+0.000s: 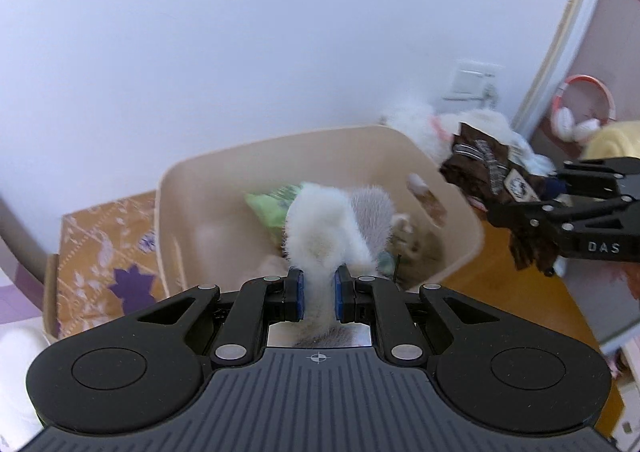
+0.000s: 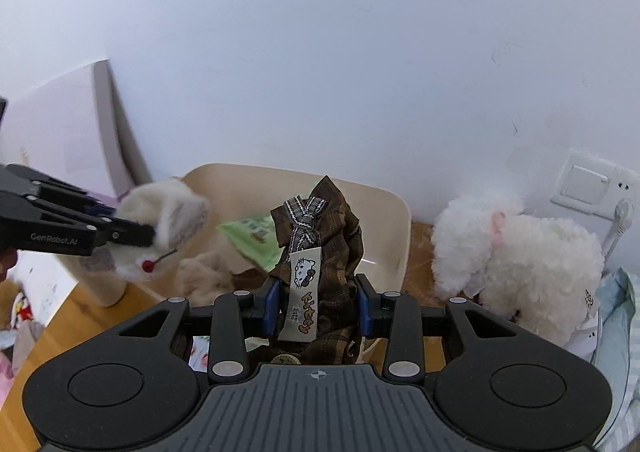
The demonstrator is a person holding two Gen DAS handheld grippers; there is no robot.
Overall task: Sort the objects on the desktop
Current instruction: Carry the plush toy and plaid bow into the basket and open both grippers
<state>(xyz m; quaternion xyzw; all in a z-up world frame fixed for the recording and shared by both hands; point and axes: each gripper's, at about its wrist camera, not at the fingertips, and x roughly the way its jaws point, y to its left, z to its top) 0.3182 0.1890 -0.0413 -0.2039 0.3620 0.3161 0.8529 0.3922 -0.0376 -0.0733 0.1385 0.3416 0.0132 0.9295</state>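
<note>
**Left wrist view: two soft things carried over the bin**

Left wrist view shows the left gripper (image 1: 319, 294) clamped on a white and grey plush toy (image 1: 332, 219), held above the beige bin (image 1: 180, 187) at the worktop's back edge by the wall. The right gripper (image 2: 318, 306) is clamped on a brown plaid fabric piece (image 2: 334, 252) with a cartoon cat label, just over the bin's near rim. The bin already holds a green packet (image 2: 252, 238) and other soft items, so sorting looks partly done. A fluffy white plush (image 2: 520, 252) remains on the worktop beside the bin, near a wall socket (image 2: 588, 181).
</note>
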